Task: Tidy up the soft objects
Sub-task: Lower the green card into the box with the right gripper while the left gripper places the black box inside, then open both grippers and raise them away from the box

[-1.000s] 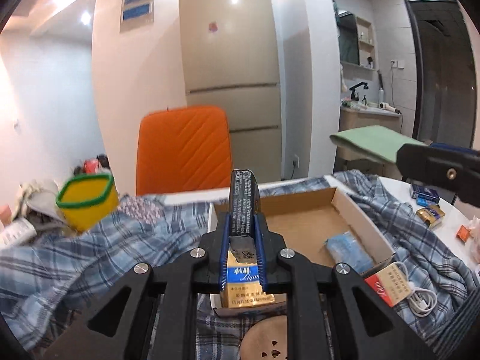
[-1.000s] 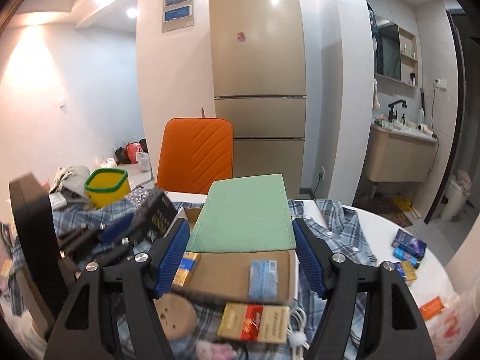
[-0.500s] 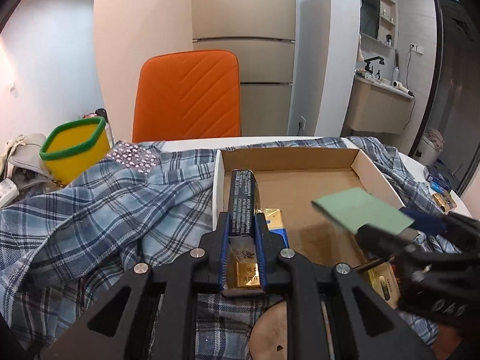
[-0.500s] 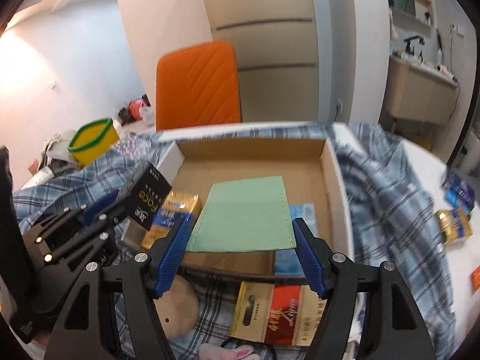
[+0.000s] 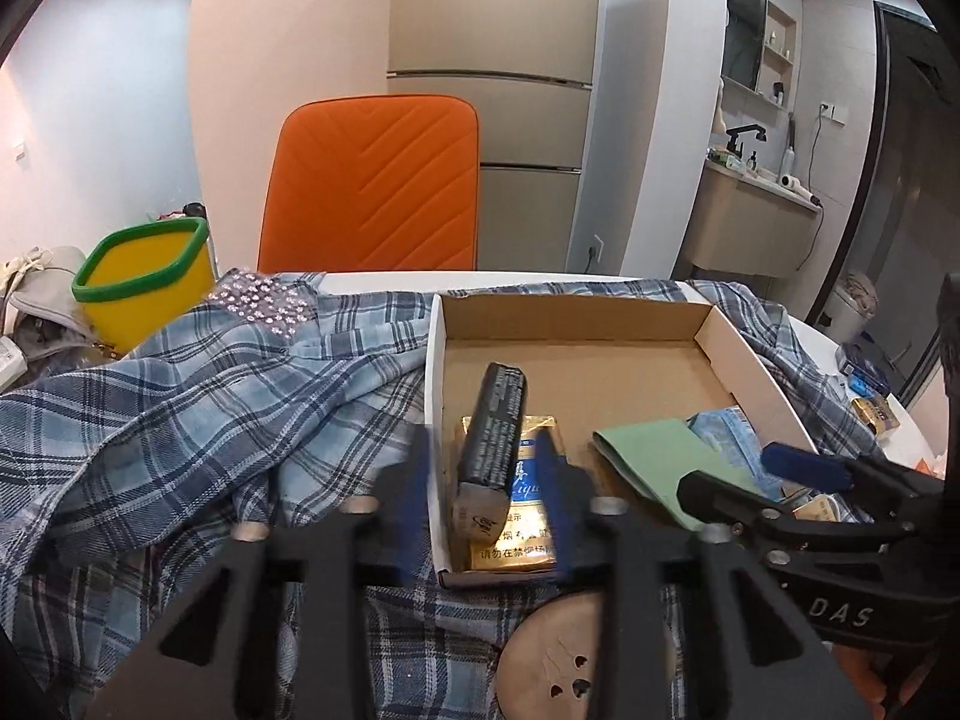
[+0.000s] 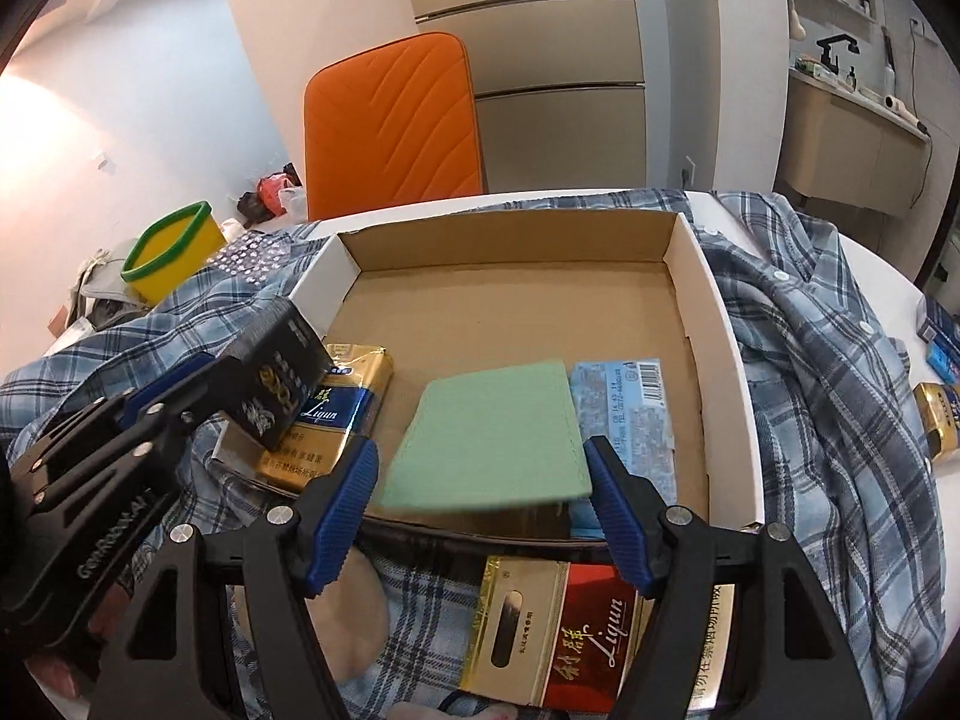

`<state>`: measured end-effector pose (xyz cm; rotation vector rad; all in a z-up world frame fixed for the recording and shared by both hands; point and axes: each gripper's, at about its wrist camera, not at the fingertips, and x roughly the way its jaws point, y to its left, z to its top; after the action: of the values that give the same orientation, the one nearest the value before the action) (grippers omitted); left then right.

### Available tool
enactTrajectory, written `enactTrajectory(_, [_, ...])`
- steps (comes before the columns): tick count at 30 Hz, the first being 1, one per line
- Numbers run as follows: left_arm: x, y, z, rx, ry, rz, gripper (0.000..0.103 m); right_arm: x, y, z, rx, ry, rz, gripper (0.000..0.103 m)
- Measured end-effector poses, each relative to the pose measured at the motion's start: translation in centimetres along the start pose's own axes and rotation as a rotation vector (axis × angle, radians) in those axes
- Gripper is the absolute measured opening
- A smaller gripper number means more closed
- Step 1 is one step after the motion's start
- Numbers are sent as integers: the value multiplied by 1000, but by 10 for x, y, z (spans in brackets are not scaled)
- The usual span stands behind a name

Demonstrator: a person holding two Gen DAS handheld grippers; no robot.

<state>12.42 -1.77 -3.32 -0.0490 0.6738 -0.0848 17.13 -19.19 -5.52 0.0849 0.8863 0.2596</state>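
Note:
A shallow cardboard box (image 6: 714, 300) (image 5: 435, 372) lies on a blue plaid shirt (image 5: 210, 396). My left gripper (image 5: 486, 468) is open; a black pack (image 5: 492, 438) (image 6: 276, 384) stands between its spread fingers, leaning on a gold-blue pack (image 6: 342, 420) in the box's near left corner. My right gripper (image 6: 480, 480) is shut on a green flat pouch (image 6: 492, 438) (image 5: 660, 456) and holds it low over the box, beside a light blue packet (image 6: 624, 414).
A red-gold pack (image 6: 570, 630) and a round wooden disc (image 5: 558, 654) lie before the box. A yellow green-rimmed tub (image 5: 144, 282) stands at far left. An orange chair (image 5: 372, 180) stands behind the table. Small packs (image 6: 936, 414) lie at right.
My left gripper has opened and released the black pack, which rests in the box. My right gripper has lowered the green pouch further into the box.

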Motion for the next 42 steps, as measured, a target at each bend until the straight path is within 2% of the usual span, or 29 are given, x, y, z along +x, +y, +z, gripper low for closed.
enactTrajectory(2, [-3, 0, 1, 3, -16, -5, 49, -6, -2, 1, 1, -28, -13, 85])
enactTrajectory(8, [-18, -5, 2, 25, -62, -26, 64, -29, -6, 5, -12, -106, -59, 86])
enactTrajectory(10, [-27, -8, 3, 43, -98, -21, 75, -39, -7, 7, -17, -132, -73, 86])
enactTrajectory(15, [-54, -16, 3, 67, -207, 8, 87, -71, -7, 11, -37, -221, -104, 86])
enactTrajectory(17, [-64, -17, 4, 74, -242, -3, 88, -84, -6, 12, -45, -257, -115, 86])
enactTrajectory(21, [-88, -18, 6, 65, -326, -10, 102, -111, -2, 8, -74, -339, -150, 86])
enactTrajectory(24, [-106, -17, 8, 56, -389, -20, 102, -133, -1, 3, -74, -420, -164, 89])
enactTrajectory(27, [-119, -15, 10, 47, -416, -37, 102, -153, -3, -3, -56, -489, -166, 97])
enactTrajectory(28, [-122, -14, 10, 45, -422, -41, 102, -159, -3, -6, -56, -517, -170, 103])
enactTrajectory(32, [-128, -15, 7, 57, -421, -28, 102, -183, 0, -18, -81, -625, -193, 103])
enactTrajectory(42, [-143, -12, -13, 46, -408, -38, 102, -201, 14, -45, -133, -635, -203, 103])
